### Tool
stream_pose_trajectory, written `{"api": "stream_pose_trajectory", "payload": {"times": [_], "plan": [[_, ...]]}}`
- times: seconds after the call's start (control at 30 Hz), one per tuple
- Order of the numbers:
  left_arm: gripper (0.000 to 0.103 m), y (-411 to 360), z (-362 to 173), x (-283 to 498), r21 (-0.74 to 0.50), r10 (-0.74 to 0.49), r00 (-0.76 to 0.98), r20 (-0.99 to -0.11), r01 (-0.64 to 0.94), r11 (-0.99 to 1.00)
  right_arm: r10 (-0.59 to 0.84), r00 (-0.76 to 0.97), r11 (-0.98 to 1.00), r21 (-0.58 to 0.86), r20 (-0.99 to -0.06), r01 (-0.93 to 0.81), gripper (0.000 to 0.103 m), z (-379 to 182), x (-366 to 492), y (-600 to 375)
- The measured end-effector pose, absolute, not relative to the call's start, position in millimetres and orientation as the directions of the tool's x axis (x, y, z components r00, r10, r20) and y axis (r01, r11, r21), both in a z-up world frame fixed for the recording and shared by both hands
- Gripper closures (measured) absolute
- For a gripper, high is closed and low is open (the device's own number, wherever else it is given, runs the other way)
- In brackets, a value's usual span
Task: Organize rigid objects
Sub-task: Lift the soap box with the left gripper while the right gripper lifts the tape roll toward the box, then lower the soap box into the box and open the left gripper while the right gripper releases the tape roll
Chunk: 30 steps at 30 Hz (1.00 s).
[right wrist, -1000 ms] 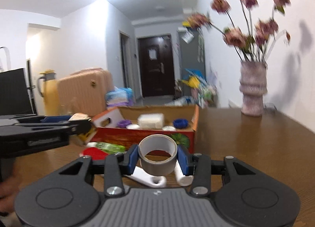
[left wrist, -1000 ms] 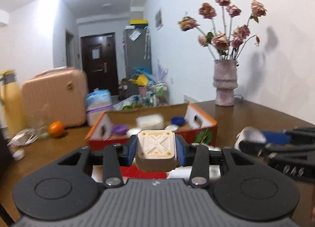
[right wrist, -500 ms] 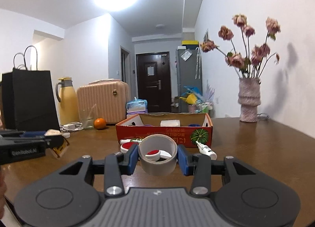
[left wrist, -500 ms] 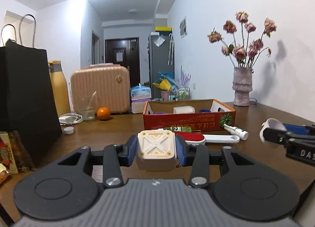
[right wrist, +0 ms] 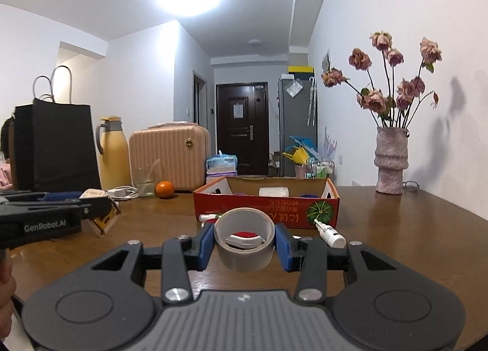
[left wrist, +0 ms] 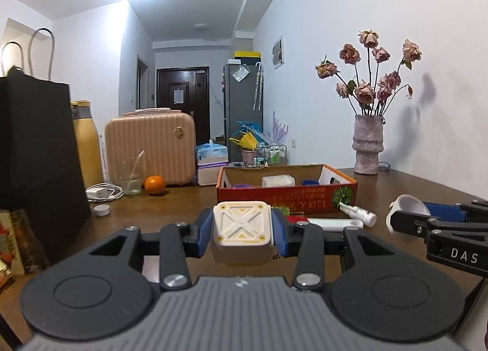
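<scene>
Both tools have drawn back from the cardboard box [left wrist: 286, 195], which looked larger a second ago and now sits farther toward the bench's [right wrist: 411, 229] far edge. The left tool [left wrist: 242, 230] is clenched partway on a white square block [left wrist: 242, 226]; the right tool [right wrist: 244, 244] grips a grey tape roll [right wrist: 244, 242], both held above the bench.
</scene>
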<state>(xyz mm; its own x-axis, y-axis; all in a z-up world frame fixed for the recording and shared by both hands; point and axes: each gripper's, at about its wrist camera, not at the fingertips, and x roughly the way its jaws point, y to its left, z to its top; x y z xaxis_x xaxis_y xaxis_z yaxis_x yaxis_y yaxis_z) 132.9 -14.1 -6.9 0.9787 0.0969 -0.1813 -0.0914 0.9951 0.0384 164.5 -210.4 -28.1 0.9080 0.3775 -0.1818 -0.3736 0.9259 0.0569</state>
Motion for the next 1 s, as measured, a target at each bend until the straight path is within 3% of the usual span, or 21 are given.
{"api": "stream_pose_trajectory", "payload": {"times": [0.3, 0.43, 0.53, 0.73, 0.83, 1.0], "plan": [[0.062, 1.9, 27.5, 269.7, 0.009, 0.033, 0.968, -0.250, -0.031, 0.999, 0.433, 0.872, 0.901, 0.125, -0.226, -0.415, 0.062, 13.9, 288.6, -216.8], [0.062, 16.7, 48.8, 366.8, -0.057, -0.028, 0.926, -0.377, 0.007, 0.998, 0.470, 0.828, 0.880, 0.092, -0.306, -0.466, 0.062, 39.3, 375.7, -204.3], [0.062, 23.0, 49.6, 443.2, -0.108, -0.069, 0.861, -0.503, 0.016, 0.994, 0.519, 0.756, 0.850, 0.144, -0.400, -0.507, 0.062, 45.4, 446.8, -195.1], [0.062, 16.9, 13.3, 545.9, -0.058, -0.064, 0.727, -0.684, 0.033, 0.998, 0.519, 0.610, 0.843, 0.238, -0.599, -0.483, 0.062, 17.0, 567.1, -171.0], [0.061, 8.8, -11.6, 565.3, 0.022, -0.001, 0.700, -0.714, 0.024, 0.999, 0.455, 0.582, 0.869, 0.194, -0.674, -0.454, 0.062, -8.3, 603.4, -157.5], [0.061, 10.0, -31.9, 591.5, 0.000, -0.007, 0.652, -0.758, 0.012, 1.000, 0.399, 0.546, 0.887, 0.160, -0.737, -0.433, 0.061, -39.5, 637.2, -138.0]]}}
